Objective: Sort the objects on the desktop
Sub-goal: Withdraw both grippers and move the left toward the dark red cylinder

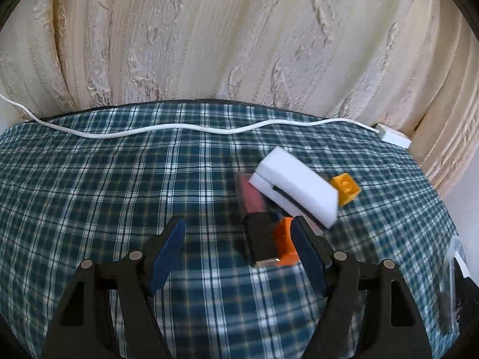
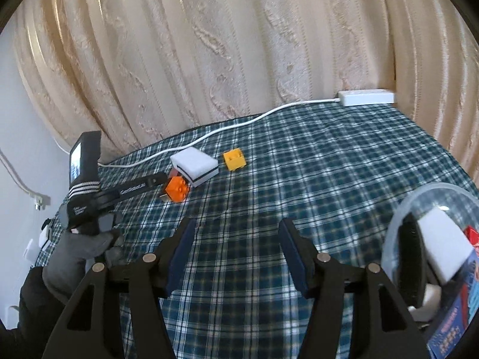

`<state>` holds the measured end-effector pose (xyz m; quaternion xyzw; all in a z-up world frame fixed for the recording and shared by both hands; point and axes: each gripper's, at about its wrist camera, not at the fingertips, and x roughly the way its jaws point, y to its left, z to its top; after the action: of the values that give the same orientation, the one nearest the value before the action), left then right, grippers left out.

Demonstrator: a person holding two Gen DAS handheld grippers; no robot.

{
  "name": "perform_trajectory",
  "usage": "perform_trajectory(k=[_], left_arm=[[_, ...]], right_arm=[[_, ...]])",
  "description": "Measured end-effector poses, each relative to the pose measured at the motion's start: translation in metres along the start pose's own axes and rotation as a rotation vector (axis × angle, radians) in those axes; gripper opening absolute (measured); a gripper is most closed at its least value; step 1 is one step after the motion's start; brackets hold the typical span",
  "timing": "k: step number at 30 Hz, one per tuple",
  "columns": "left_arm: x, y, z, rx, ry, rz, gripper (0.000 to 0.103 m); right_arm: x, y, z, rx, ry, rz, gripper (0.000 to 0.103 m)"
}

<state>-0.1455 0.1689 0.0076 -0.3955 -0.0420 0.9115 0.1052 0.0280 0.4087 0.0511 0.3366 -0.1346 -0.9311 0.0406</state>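
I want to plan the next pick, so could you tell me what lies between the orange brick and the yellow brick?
The white sponge lies between the orange brick and the yellow brick, clearest in the right wrist view.

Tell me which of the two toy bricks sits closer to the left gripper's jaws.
The orange brick, right beside the left gripper and its open jaws. The yellow brick lies farther off, beyond the white sponge.

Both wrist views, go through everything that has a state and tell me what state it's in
left gripper: open, holding nothing
right gripper: open, holding nothing
orange brick: on the cloth, tilted, by the sponge
yellow brick: lying apart, loose
sponge: on the cloth, loose
black stick: lying flat beside the orange brick
clear tub: open, already holding items
cable: plugged into the white box
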Motion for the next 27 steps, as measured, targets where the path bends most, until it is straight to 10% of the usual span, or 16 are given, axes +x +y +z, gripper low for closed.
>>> perform_trajectory(k=[27], left_arm=[[0.022,-0.002,0.002,0.017,0.068,-0.028,0.076]], right_arm=[[0.04,0.022,0.009,-0.055,0.064,0.026,0.063]])
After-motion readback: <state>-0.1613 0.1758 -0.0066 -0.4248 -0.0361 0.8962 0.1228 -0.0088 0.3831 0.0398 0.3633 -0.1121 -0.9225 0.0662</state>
